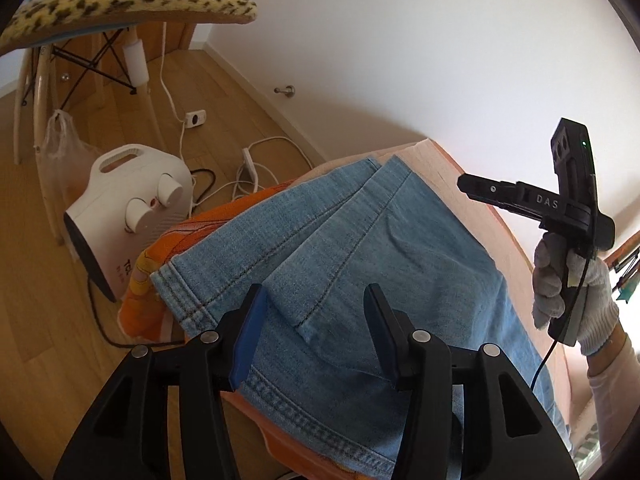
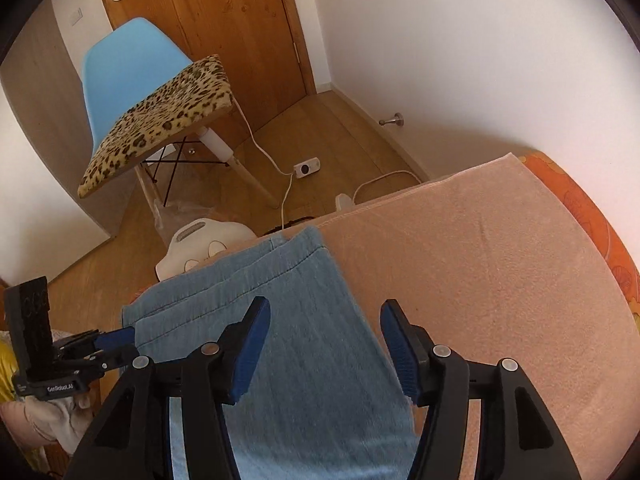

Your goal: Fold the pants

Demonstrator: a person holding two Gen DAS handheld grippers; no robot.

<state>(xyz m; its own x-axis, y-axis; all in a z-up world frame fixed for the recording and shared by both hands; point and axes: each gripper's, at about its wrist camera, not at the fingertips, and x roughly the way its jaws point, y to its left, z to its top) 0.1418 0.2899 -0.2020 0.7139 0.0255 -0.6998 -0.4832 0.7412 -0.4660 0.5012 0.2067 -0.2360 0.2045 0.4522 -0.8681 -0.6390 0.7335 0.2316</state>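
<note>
Pink towel (image 2: 500,264) under jeans (image 1: 360,260); both grippers' jaws apart above denim.

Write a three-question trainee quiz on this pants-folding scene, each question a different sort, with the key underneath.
1. True or false: the left gripper is clamped shut on the jeans.
2. Multiple choice: the jeans lie on A) a pink towel, B) the wooden floor, C) the blue chair.
3. Fill in: the cushion on the blue chair has a ______ print.

Key
1. False: its jaws stand open above the denim, gripping nothing.
2. A.
3. Leopard.

For reference, the right gripper is open too, over the jeans, and a white fan heater stands on the floor beside the bed.
</note>
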